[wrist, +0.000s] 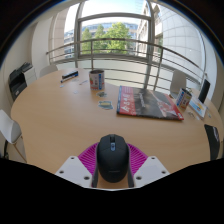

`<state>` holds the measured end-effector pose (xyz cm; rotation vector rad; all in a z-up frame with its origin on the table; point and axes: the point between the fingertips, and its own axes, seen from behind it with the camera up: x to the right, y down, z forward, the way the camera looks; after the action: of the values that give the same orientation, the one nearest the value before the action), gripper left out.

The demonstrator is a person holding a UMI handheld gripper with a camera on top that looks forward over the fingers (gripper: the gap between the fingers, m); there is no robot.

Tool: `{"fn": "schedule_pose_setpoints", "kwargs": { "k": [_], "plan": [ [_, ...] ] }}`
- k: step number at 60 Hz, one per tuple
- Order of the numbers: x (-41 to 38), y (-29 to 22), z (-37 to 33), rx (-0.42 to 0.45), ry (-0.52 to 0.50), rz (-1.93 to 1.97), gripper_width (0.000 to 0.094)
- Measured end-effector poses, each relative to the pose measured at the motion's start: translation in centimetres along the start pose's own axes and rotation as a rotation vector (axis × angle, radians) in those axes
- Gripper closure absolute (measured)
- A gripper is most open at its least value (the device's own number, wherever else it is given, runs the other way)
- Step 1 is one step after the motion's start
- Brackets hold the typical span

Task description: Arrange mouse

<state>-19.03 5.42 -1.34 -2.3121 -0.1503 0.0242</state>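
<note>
Black and rounded, one mouse [112,157] sits between the two fingers of the gripper [112,172], its nose pointing forward over the table and its rear reaching back between the white finger bodies. Magenta pads [90,155] show at either side of it, one on each finger, and they lie right against the mouse's flanks with no gap to be made out, so the fingers appear closed on it at roughly the mouse's own width. Whether the mouse is lifted or rests on the surface cannot be told. Light wood makes up the single large table [60,115] ahead, bare just beyond the mouse. Farther on, well apart from the fingers, lies one big flat book or magazine [148,102] with a reddish patterned cover, off to the right. Just beside its left edge are a few small flat items [105,104], too small to name. One upright container [97,79] stands near the table's far side, and one flat pale object [68,74] lies to its left. At the far right two or three upright boxes [183,98] stand close together. One dark device [20,78] sits at the far left edge. Beyond the table runs a metal railing [120,62] before tall windows [110,30] with green trees outside.
</note>
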Motion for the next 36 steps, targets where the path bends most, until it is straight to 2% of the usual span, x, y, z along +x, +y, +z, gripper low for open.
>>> {"fn": "schedule_pose_setpoints", "kwargs": {
  "k": [4, 8, 18, 22, 27, 31, 34, 35, 36],
  "plan": [
    [-0.1, -1.0, -0.9, 0.015, -0.02, 0.003, 0.0551],
    [0.1, -3.7, -2.8, 0.069, -0.046, 0.013, 0.0551],
    [4.8, -15.2, -13.2, 0.322, -0.118, 0.096, 0.0551],
    [9.7, -19.1, -17.2, 0.428, -0.12, 0.132, 0.0553],
    [17.4, -22.1, -22.0, 0.519, -0.088, 0.167, 0.0554],
    [25.8, -22.7, -21.6, 0.533, -0.035, 0.194, 0.0554],
    [32.4, -21.3, -20.4, 0.514, 0.025, 0.198, 0.0553],
    [34.3, -18.9, -21.2, 0.515, 0.048, 0.197, 0.0553],
    [36.3, -19.5, -20.3, 0.495, 0.071, 0.2, 0.0554]
  ]
}}
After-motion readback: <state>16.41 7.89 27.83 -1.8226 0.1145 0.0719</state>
